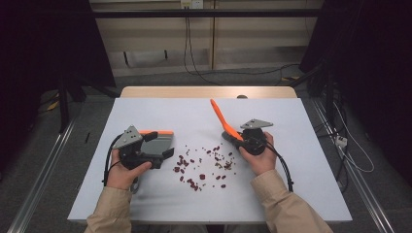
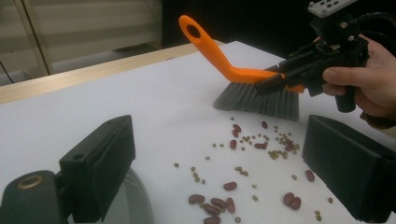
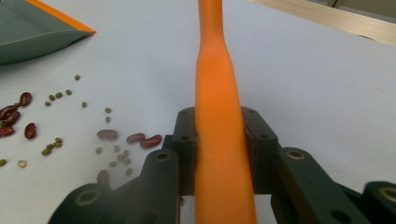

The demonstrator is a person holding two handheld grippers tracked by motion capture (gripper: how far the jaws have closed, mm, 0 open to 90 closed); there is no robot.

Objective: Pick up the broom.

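Right gripper (image 1: 241, 137): jaws clamped on both sides of the orange brush (image 3: 219, 116) handle, handle running straight up between them; bristles resting on the white table (image 1: 272, 194) just beside the spill.

Left gripper (image 1: 163, 151): jaws spread wide in the left gripper view; whether they grip anything cannot be told. Grey dustpan (image 1: 156, 142) with orange edge directly at this gripper, flat on the table.

Between both: scattered red beans (image 2: 219, 203) and small green beans (image 2: 243, 171), loose, close before the brush bristles.

Table edge: wooden strip (image 1: 209, 91) at far side.
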